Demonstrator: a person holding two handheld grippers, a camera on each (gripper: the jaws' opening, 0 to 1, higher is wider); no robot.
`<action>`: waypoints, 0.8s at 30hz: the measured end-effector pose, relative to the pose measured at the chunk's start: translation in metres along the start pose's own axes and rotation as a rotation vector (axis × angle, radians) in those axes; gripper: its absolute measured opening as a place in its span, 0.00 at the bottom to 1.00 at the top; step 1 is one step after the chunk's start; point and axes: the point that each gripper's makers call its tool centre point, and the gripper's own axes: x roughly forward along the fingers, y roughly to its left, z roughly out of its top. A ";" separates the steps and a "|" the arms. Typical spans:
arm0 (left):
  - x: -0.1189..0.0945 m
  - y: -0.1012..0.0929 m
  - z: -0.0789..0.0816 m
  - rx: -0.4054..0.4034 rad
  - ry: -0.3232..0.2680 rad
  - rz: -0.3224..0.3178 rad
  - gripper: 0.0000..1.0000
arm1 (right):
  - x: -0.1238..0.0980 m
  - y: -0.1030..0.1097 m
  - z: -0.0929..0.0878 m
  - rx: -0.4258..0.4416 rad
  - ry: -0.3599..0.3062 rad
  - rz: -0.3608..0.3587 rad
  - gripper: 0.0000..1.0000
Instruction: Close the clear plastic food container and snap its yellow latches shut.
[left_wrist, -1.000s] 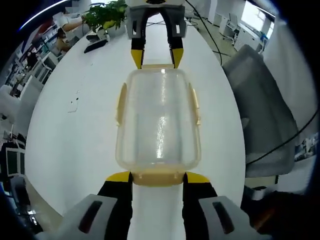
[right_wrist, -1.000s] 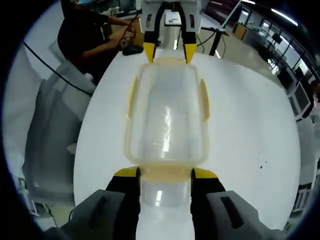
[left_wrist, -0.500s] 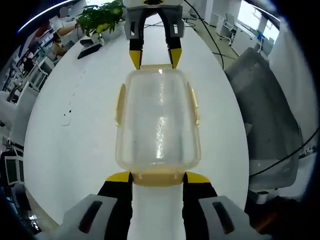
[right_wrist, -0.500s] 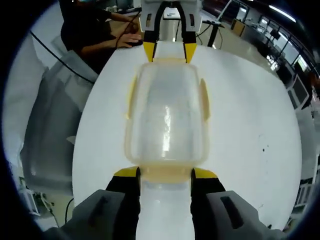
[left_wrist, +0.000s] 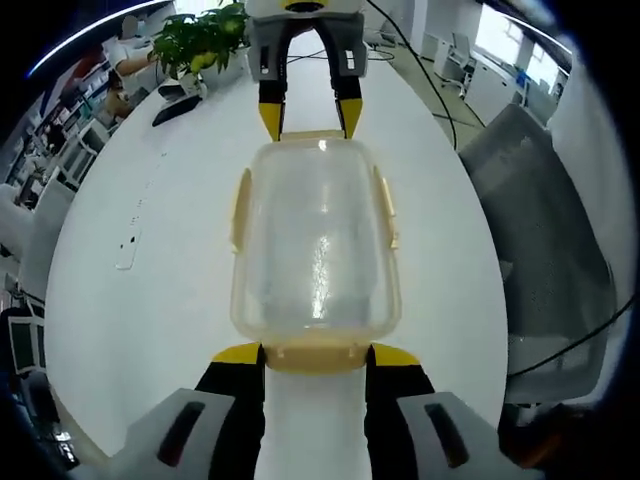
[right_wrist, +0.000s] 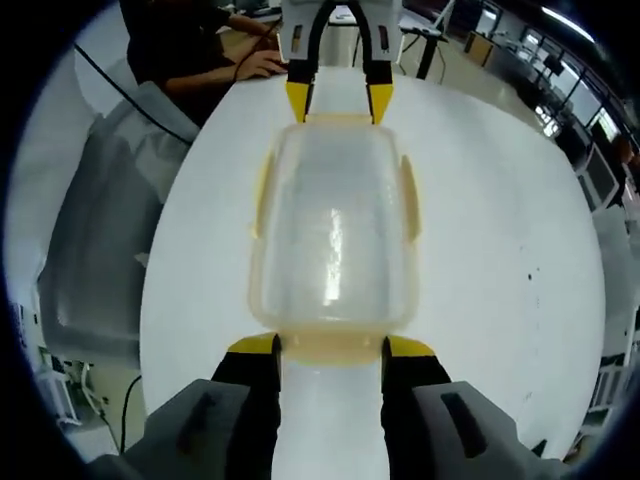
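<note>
No brand, label or writing can be read on anything here; the clear food container (left_wrist: 317, 243) is plain, with its lid on and pale yellow latches (left_wrist: 241, 207) along its sides.

The container sits between the two tools on the white worktop (left_wrist: 130, 330); the left hand-held gripper (left_wrist: 315, 355) stands at one short end of the container, its yellow-tipped jaws apart and flanking the yellow end latch (left_wrist: 315, 354) there, touching or just beside it — I cannot tell which; the right hand-held gripper (right_wrist: 330, 347) does the same at the opposite short end, jaws apart on either side of that end latch (right_wrist: 330, 346); each tool points straight along the container toward the other, so the right one appears at the container's far end in the left gripper view (left_wrist: 311, 118).

Beyond the container from the left tool stands a potted plant (left_wrist: 200, 38); beside the worktop a grey chair (left_wrist: 545, 250); beyond the container from the right tool — a seated person in dark clothes (right_wrist: 185, 45).
</note>
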 end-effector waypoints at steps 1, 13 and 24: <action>0.002 0.001 0.001 0.001 -0.002 0.000 0.32 | 0.000 0.000 -0.002 0.001 0.001 0.000 0.35; 0.021 0.006 0.012 0.007 -0.015 0.000 0.32 | 0.003 -0.006 -0.022 0.010 0.026 -0.001 0.35; 0.031 0.014 0.018 0.019 -0.016 -0.002 0.32 | 0.007 -0.010 -0.036 0.018 0.047 -0.004 0.36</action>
